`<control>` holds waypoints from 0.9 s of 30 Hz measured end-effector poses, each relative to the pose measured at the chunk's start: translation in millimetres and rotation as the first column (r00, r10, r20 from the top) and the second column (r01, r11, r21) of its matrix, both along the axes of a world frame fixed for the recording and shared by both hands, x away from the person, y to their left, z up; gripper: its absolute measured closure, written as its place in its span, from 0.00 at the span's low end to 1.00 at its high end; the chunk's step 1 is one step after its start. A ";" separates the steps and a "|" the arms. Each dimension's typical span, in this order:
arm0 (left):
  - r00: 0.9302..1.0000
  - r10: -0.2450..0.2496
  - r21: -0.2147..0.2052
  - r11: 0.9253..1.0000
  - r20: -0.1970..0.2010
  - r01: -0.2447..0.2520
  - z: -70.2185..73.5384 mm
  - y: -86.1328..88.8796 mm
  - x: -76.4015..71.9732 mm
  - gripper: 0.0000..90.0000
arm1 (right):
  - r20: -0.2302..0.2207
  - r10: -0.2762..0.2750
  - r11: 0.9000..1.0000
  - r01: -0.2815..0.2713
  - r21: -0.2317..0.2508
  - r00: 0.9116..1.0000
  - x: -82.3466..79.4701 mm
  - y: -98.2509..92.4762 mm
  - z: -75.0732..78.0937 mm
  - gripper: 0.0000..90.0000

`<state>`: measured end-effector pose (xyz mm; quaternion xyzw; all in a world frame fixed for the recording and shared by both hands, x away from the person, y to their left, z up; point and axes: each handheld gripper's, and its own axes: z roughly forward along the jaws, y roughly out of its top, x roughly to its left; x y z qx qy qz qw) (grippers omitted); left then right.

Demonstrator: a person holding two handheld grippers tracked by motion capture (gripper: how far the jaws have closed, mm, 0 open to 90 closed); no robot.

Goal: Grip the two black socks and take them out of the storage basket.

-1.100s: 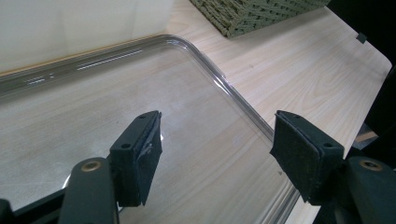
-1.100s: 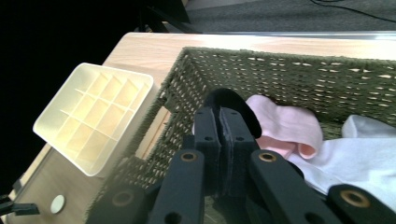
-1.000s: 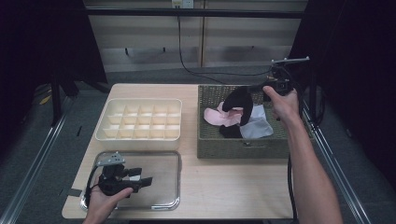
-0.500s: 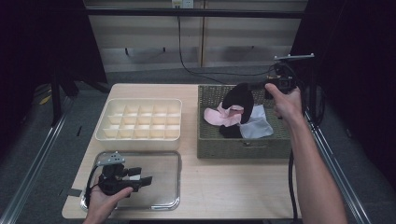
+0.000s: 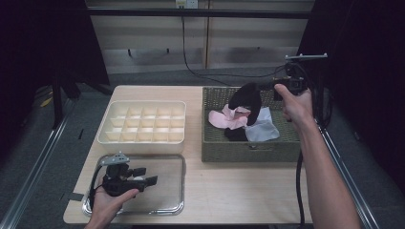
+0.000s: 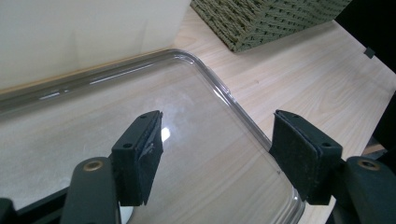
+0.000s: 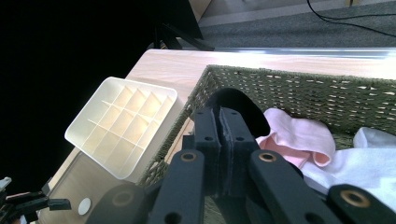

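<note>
My right gripper [image 5: 261,88] is shut on a black cloth [image 5: 246,98], which hangs from its jaws above the woven basket [image 5: 248,152]. In the right gripper view the black cloth [image 7: 239,101] is pinched between the closed pads and arcs up over them. A pink cloth [image 5: 223,119], a white cloth [image 5: 261,130] and another dark piece [image 5: 235,135] lie in the basket below. Low over the clear tray [image 5: 167,206] at the front left, my left gripper [image 5: 143,177] is open. Nothing sits between its pads [image 6: 142,154] in the left gripper view.
A cream box with several small compartments [image 5: 143,121] stands left of the basket and behind the tray. Bare wooden tabletop [image 5: 229,191] lies in front of the basket. The table's right edge runs close beside the basket.
My right gripper has drifted slightly to the right with the black cloth still in it. The left gripper has stayed in place.
</note>
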<state>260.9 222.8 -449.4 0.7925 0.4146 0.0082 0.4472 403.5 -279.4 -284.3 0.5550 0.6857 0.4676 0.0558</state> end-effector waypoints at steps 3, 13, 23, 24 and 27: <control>1.000 -0.010 0.021 1.000 0.010 0.010 4.3 -3.9 5.4 0.38 | 0.005 -0.001 1.000 0.001 0.006 1.000 -1.7 -1.0 1.6 0.96; 0.999 0.004 -0.008 1.000 0.037 -0.003 16.9 -0.5 14.8 0.37 | 0.020 -0.003 1.000 0.003 0.020 1.000 -8.9 -5.2 6.8 0.96; 1.000 0.002 -0.007 1.000 0.009 -0.002 1.9 -2.4 11.9 0.37 | 0.049 0.010 1.000 -0.011 0.025 0.999 -27.2 -1.8 10.5 0.96; 1.000 0.003 -0.007 1.000 0.009 -0.003 2.0 -2.5 12.0 0.37 | 0.049 0.011 1.000 -0.012 0.027 0.999 -28.9 -1.8 11.2 0.96; 1.000 0.008 -0.006 1.000 0.011 -0.008 1.9 -2.1 12.6 0.37 | 0.055 0.016 0.999 -0.018 0.028 0.998 -32.2 -1.1 12.2 0.96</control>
